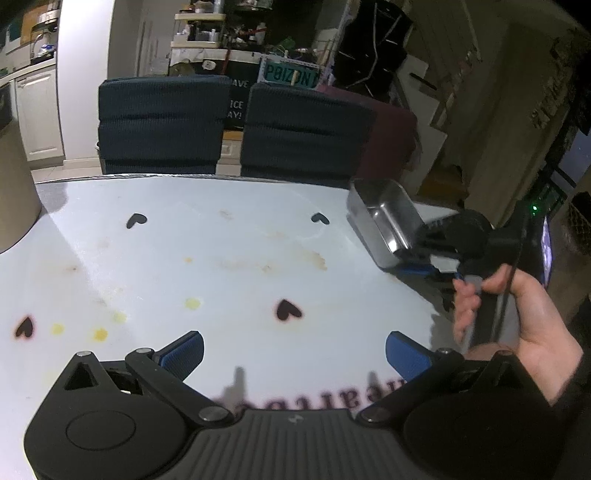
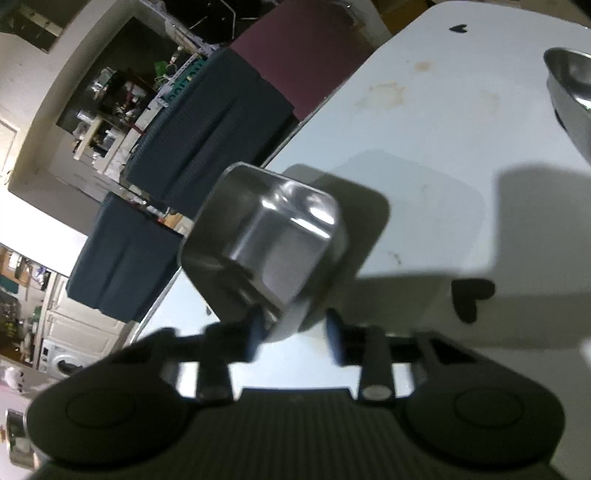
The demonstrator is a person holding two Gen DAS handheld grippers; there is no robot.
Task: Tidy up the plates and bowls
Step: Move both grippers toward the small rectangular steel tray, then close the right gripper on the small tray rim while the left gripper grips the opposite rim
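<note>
My left claw (image 1: 293,349) hangs over the white table (image 1: 229,266) with its blue pads spread wide and nothing between them. Only its camera shows my right hand (image 1: 517,314) wrapped around the other tool's handle at the table's right edge, with the steel tray (image 1: 384,221) tilted up off the surface in front of it.

The right wrist view shows what the left cannot: my right claw (image 2: 293,334) pinching the near rim of that rectangular tray (image 2: 273,240), one pad on each side of the wall, while the tray hangs tilted above its own dark shadow. It also catches the rim of a steel bowl (image 2: 570,96) at the far right edge, resting on the table, well apart from the tray.

The tray's shiny inside looks empty in both views. I cannot see into the bowl well enough to tell what it holds.

The table top carries black heart prints (image 1: 288,309), yellow spots and brownish stains (image 1: 314,258). Two dark blue chairs (image 1: 162,125) stand pushed against the far side, a maroon one (image 1: 391,136) beside them. Behind them are cluttered shelves (image 1: 229,33), and white kitchen cabinets (image 1: 37,114) on the left.
</note>
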